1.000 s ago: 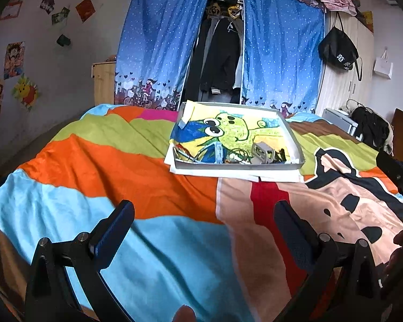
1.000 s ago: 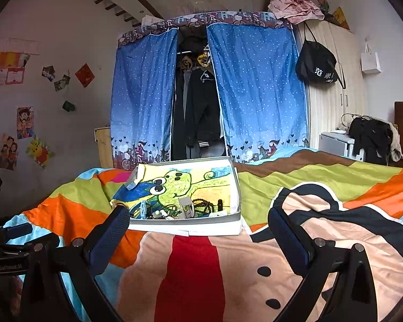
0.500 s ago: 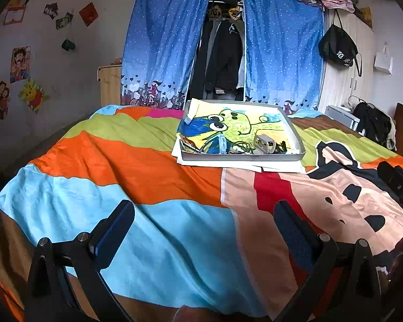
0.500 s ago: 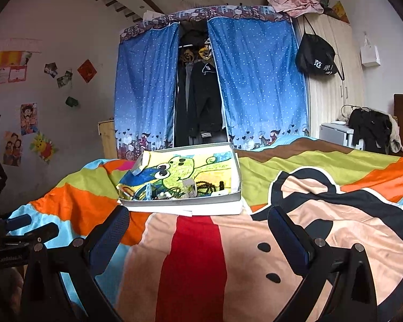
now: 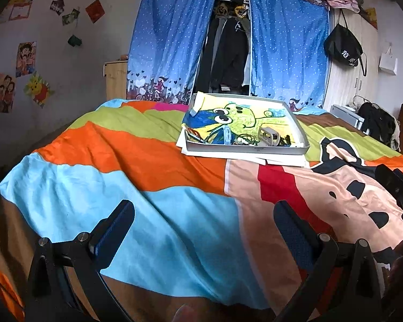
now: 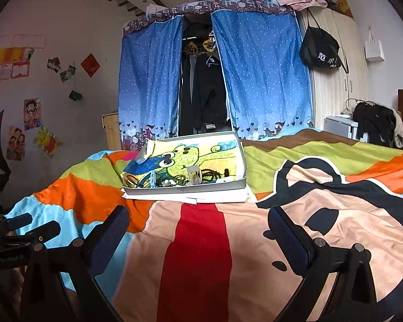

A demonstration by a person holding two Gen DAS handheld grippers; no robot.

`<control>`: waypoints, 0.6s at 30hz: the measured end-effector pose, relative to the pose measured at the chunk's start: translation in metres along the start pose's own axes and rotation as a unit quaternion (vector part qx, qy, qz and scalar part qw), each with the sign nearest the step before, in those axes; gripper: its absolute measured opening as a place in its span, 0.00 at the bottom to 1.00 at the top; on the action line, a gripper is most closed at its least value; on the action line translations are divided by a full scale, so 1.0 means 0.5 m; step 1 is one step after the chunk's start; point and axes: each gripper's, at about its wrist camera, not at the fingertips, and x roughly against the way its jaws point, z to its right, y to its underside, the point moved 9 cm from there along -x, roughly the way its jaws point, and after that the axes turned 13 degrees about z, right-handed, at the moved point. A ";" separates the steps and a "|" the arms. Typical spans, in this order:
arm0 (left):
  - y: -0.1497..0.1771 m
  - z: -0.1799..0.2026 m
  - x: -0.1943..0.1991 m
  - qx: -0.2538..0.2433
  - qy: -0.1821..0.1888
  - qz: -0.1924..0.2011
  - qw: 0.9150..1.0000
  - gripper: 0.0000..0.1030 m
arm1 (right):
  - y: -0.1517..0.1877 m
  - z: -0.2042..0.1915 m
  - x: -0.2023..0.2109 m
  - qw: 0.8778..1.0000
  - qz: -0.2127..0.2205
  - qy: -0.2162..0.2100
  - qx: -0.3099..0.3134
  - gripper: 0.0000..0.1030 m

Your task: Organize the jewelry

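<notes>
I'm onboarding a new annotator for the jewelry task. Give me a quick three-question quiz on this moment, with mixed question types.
1. True or false: the left gripper is clamped on a necklace.
2. Where does the shallow grey tray with the green cartoon drawing stand?
A. on the colourful striped bedspread
B. on the wooden cabinet
C. on the floor
3. Fill in: the black drawstring bag hangs on the pale wooden ____.

Key:
1. False: both the left gripper and the right gripper are open and hold nothing.
2. A
3. wardrobe
</notes>
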 end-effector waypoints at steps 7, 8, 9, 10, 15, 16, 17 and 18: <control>0.007 0.000 -0.001 -0.002 -0.003 -0.005 1.000 0.99 | 0.014 0.001 -0.002 1.000 -0.010 0.000 -0.004 1.00; 0.007 0.000 -0.001 -0.002 -0.003 -0.005 1.000 0.99 | 0.015 0.001 -0.002 1.000 -0.011 0.000 -0.004 1.00; 0.007 0.000 -0.001 -0.001 -0.003 -0.005 1.000 0.99 | 0.014 0.002 -0.001 1.000 -0.011 0.000 -0.003 1.00; 0.007 0.000 -0.001 0.000 -0.003 -0.004 1.000 0.99 | 0.014 0.002 0.000 1.000 -0.010 -0.001 -0.004 1.00; 0.009 0.001 -0.001 0.001 -0.004 -0.005 1.000 0.99 | 0.016 0.002 0.000 1.000 -0.013 0.000 -0.005 1.00; 0.009 0.000 -0.001 0.001 -0.005 -0.005 1.000 0.99 | 0.017 0.002 0.000 1.000 -0.014 0.001 -0.005 1.00; 0.009 0.000 -0.001 0.001 -0.004 -0.005 1.000 0.99 | 0.017 0.002 -0.001 1.000 -0.015 0.001 -0.005 1.00; 0.009 0.000 -0.001 0.001 -0.004 -0.006 1.000 0.99 | 0.017 0.003 -0.001 1.000 -0.016 0.001 -0.005 1.00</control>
